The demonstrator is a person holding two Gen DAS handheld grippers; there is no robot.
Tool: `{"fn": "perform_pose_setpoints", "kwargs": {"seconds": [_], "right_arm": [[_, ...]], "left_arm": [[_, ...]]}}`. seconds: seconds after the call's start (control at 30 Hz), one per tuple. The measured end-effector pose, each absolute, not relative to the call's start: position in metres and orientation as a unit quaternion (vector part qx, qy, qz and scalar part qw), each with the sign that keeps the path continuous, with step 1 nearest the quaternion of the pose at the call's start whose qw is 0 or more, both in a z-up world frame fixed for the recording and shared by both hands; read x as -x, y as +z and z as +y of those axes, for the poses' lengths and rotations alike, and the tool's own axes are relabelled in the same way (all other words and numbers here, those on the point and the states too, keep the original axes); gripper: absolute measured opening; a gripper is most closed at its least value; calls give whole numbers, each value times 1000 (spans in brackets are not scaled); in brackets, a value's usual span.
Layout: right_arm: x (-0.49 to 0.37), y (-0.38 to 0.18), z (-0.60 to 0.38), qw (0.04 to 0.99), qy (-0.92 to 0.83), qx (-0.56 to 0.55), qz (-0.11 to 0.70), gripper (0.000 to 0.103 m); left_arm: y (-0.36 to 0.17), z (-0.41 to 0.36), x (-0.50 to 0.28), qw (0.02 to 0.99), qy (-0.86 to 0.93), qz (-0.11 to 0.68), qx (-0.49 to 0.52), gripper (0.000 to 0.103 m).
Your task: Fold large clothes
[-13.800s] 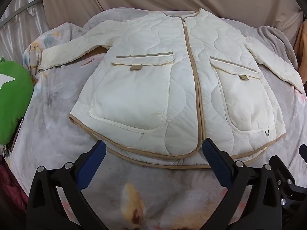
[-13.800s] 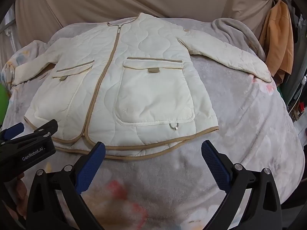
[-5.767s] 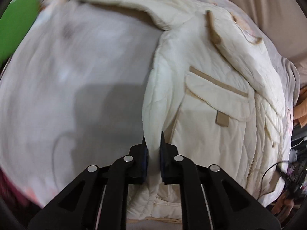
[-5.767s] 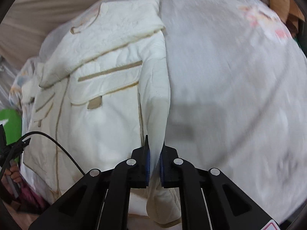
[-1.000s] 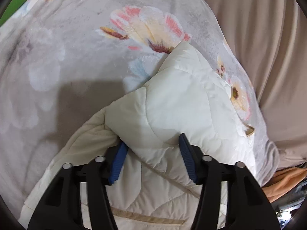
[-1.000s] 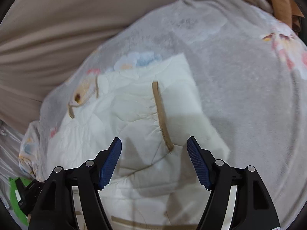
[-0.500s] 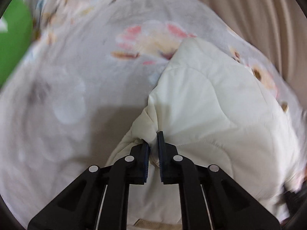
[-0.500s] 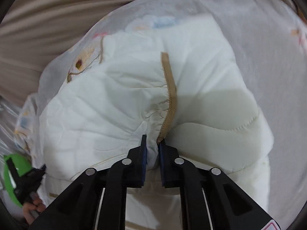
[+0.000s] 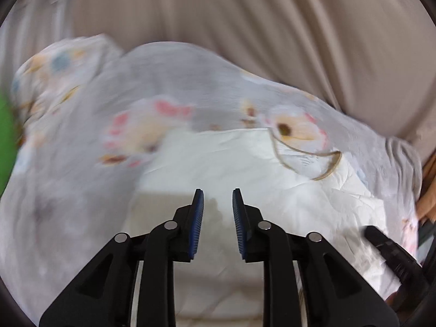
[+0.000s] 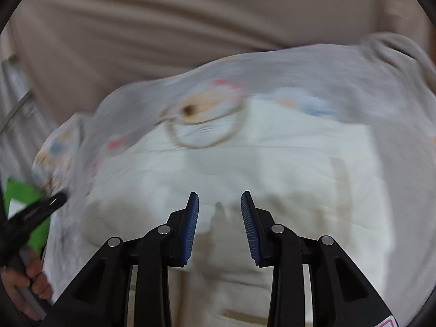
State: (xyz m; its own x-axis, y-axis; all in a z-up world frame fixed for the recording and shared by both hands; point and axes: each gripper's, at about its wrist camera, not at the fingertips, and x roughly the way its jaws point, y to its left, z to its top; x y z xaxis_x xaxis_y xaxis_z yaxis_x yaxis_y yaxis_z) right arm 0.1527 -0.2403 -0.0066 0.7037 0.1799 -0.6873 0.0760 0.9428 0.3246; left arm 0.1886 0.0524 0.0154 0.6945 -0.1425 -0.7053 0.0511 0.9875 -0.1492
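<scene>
While folded, quilted cream jacket point(image 9: 272, 190) lies flat | floral fleece blanket point(image 9: 81, 190) beneath

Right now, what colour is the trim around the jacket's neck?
Tan trim on a cream jacket, clearest in the left wrist view.

Grey blanket point(image 9: 68, 204) with a flower print covers the whole surface, pink and orange blooms, one with a dark centre. Beige curtain point(image 9: 245, 27) hangs in folds behind it. Green thing point(image 10: 24, 199) at the blanket's left edge, too blurred to identify. Orange cloth point(image 9: 429, 190) at the far right edge.
</scene>
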Motion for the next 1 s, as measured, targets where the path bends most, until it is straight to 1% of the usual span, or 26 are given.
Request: {"fn": "perform_pose_setpoints", "kwargs": {"seconds": [0.07, 0.1, 0.13, 0.17, 0.27, 0.33, 0.37, 0.43, 0.47, 0.5, 0.53, 0.6, 0.63, 0.73, 0.77, 0.83, 0.93, 1.0], "right_arm": [[-181, -21, -222, 901, 47, -150, 405, 32], [-191, -29, -218, 898, 53, -140, 415, 31], [-198, -36, -220, 896, 47, -128, 422, 28], [-200, -42, -226, 895, 38, -121, 427, 24], [-194, -55, -288, 893, -29, -146, 424, 21], [-180, -64, -337, 884, -89, -179, 423, 14], [-168, -68, -365, 875, -118, -202, 424, 0], [-144, -64, -392, 864, -154, -234, 418, 0], [-134, -53, -390, 868, -168, -224, 410, 12], [-125, -44, -383, 877, -153, -222, 397, 12], [-117, -32, -371, 887, -129, -221, 385, 11], [-106, -17, -335, 897, -81, -212, 379, 11], [-106, -19, -313, 896, -50, -209, 389, 11], [-115, -39, -268, 888, -5, -177, 425, 9], [-119, -50, -260, 886, -12, -148, 439, 6], [-115, -65, -277, 880, -37, -144, 451, 0], [-77, -78, -347, 865, -112, -192, 450, 0], [-51, -74, -378, 855, -163, -203, 448, 0]], "left_arm": [[-4, 33, -213, 904, -57, 421, 47, 21], [-19, 27, -227, 897, -58, 437, 44, 24], [-29, 26, -237, 893, -50, 446, 37, 24], [-40, 27, -244, 891, -38, 452, 30, 24], [-59, 50, -255, 893, 5, 450, 14, 24], [-65, 77, -259, 892, 41, 450, 15, 24], [-68, 89, -260, 890, 51, 453, 22, 24], [-69, 114, -260, 882, 76, 463, 42, 24], [-66, 120, -258, 878, 80, 468, 58, 22], [-56, 125, -249, 878, 76, 465, 83, 21], [-45, 126, -238, 883, 64, 454, 99, 21], [-23, 111, -209, 897, 28, 430, 102, 23], [-20, 98, -196, 897, 8, 430, 97, 24], [-38, 60, -176, 878, -39, 471, 81, 25], [-50, 48, -173, 875, -37, 481, 48, 26], [-63, 47, -168, 879, -19, 476, 6, 26], [-71, 80, -167, 881, 16, 473, -10, 26], [-69, 106, -165, 880, 37, 474, -6, 24]]}}
